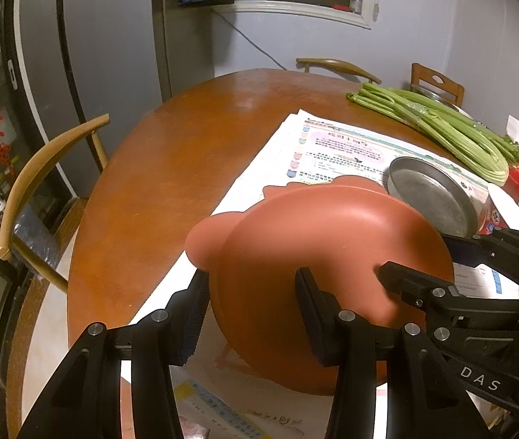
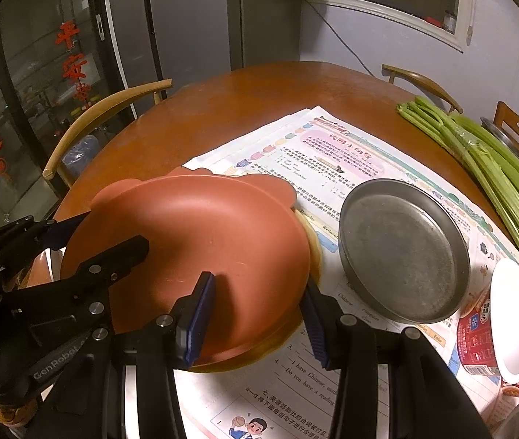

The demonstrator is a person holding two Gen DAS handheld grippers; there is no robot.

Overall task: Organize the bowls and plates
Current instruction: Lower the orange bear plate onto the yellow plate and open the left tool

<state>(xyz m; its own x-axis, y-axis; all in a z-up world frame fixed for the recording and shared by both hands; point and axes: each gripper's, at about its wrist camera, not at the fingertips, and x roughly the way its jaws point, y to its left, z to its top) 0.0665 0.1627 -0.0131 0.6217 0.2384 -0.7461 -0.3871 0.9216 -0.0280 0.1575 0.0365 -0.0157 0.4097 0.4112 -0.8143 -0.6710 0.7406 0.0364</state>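
Both my tongs angle down, left tongs (image 1: pixel 252 314) and right tongs (image 2: pixel 259 314) each clamped on the red plate's (image 2: pixel 193 241) near rim, holding it tilted over the newspaper (image 2: pixel 332 153). Metal dish (image 2: pixel 402 252) sits just right; bare worktop (image 1: pixel 171 168) left.

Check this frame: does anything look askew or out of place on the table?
The red plate is tilted, gripped at opposite rims by the left gripper and right gripper, over a yellowish dish. A celery bunch lies among the tableware. Nothing looks spilled or broken.
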